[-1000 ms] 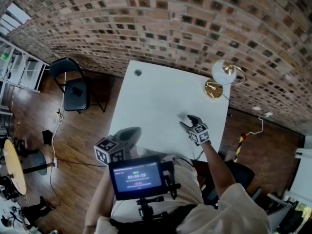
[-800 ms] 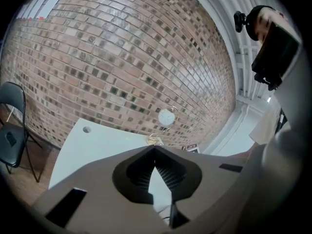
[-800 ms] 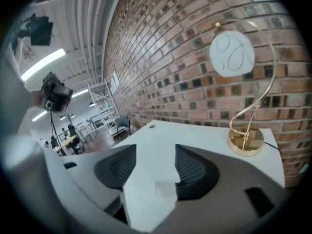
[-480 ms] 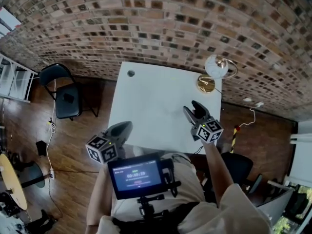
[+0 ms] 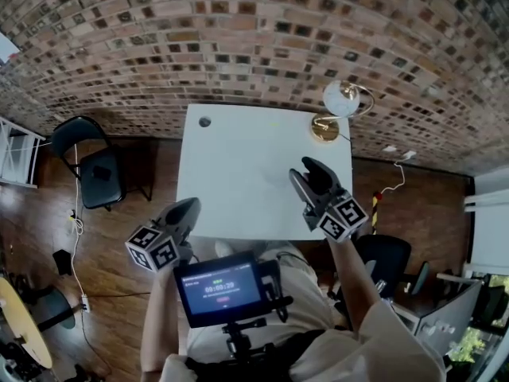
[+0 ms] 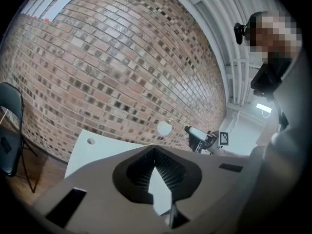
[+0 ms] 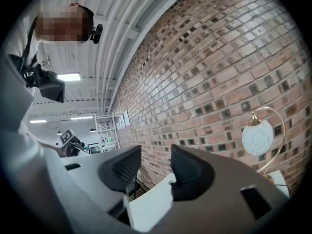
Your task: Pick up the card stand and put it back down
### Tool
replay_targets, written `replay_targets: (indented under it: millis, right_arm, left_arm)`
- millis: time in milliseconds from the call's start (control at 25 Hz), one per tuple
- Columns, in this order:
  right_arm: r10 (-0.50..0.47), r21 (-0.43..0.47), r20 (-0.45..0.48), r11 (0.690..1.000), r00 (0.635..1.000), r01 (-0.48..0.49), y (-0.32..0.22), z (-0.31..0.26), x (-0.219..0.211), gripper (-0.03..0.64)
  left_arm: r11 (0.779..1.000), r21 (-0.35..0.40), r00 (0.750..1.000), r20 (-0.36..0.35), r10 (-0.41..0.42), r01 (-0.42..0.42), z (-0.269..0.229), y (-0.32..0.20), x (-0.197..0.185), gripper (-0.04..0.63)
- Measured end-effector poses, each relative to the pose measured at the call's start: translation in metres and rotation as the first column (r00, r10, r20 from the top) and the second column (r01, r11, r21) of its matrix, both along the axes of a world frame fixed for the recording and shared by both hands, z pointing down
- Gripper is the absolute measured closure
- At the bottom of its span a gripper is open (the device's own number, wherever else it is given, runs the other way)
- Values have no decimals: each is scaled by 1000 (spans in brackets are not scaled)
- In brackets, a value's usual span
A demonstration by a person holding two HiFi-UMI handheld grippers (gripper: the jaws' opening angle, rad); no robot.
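Over the near right of the worktop (image 5: 238, 157), the right gripper (image 5: 301, 169) is held with empty jaws apart, lately closing somewhat; the jaws of the left gripper (image 5: 189, 207) are pressed together by the near left corner, and the card stand, gripped by neither, cannot be located.

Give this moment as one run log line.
right tool: empty, jaws apart, just closing | left tool: shut, empty | table: lamp
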State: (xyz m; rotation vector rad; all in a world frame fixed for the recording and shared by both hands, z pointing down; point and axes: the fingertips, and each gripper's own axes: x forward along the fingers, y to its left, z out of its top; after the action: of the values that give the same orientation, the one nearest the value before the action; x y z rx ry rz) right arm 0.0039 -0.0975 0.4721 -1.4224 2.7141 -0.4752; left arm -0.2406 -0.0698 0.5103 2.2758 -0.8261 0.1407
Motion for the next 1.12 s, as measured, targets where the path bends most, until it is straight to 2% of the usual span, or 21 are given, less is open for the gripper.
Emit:
replay_targets:
  millis: [240,560,800,1120]
  right_arm:
    - [15,21,-44,1000,999,-14,28,-16,-32,420]
    - [87,36,-88,996,992,-84,65,-1,-65,425]
    - [182,64,-130,982,975,-175,89,4,-64,428]
    - [156,67,-149,987,976,-148,111,7,-66,428]
  left_arm:
    - [999,17,999,-13,39,-39,-5,8,-22,595]
    - [997,31,998,1,70,-70,4,28,-52,595]
    - [995,1,995,5,103,-103,21,54,-60,595]
    - [997,12,997,0,82,-82,27,74,-61,595]
